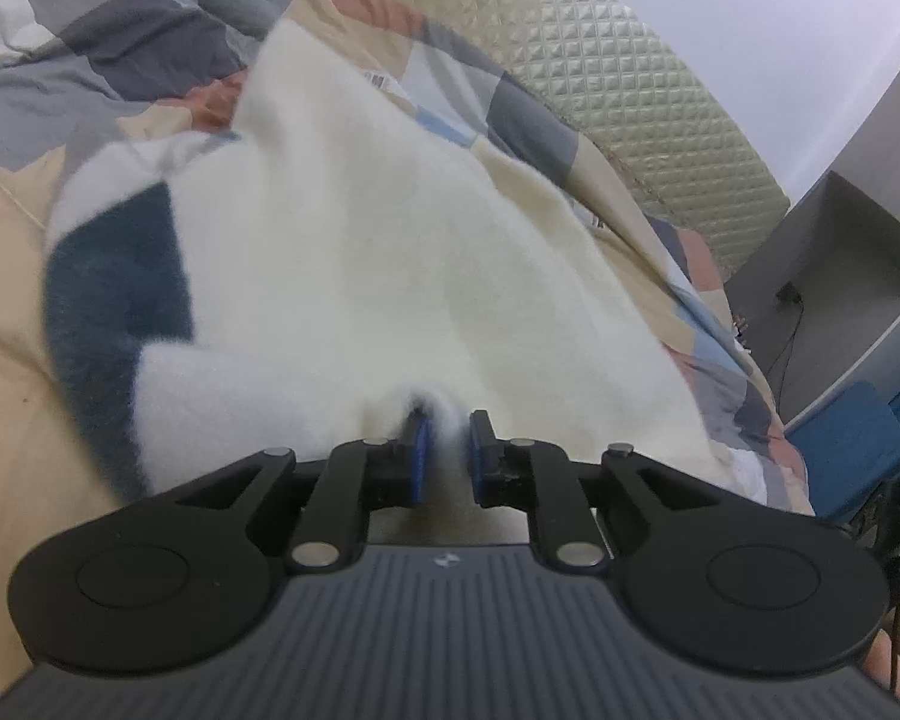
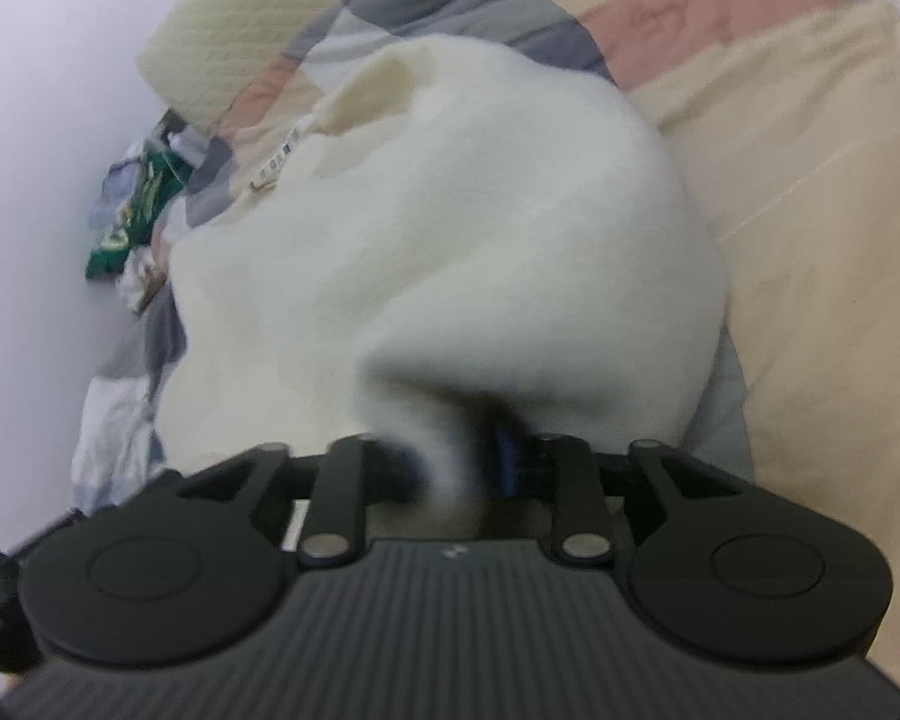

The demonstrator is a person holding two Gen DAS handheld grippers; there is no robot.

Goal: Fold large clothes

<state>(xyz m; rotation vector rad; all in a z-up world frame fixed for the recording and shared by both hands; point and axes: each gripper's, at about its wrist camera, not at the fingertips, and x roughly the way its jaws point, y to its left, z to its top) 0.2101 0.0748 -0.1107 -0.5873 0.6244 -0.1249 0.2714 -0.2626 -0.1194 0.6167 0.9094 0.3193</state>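
Observation:
A large fluffy white garment (image 1: 354, 252) with dark blue patches (image 1: 120, 276) lies on a patchwork bed cover (image 1: 90, 42). My left gripper (image 1: 448, 450) is shut on a fold of the white fabric, pinched between its blue pads (image 1: 419, 456). The garment stretches away from it, with a care label (image 1: 381, 81) at the far edge. In the right wrist view, the same white garment (image 2: 450, 228) bulges up in front of my right gripper (image 2: 459, 468), which is shut on a bunch of its fabric. This view is blurred by motion.
A quilted beige headboard (image 1: 600, 72) runs behind the bed. A grey shelf unit (image 1: 840, 276) and a blue chair (image 1: 840, 450) stand at the right of the bed. A green packet and crumpled items (image 2: 138, 216) lie by the wall.

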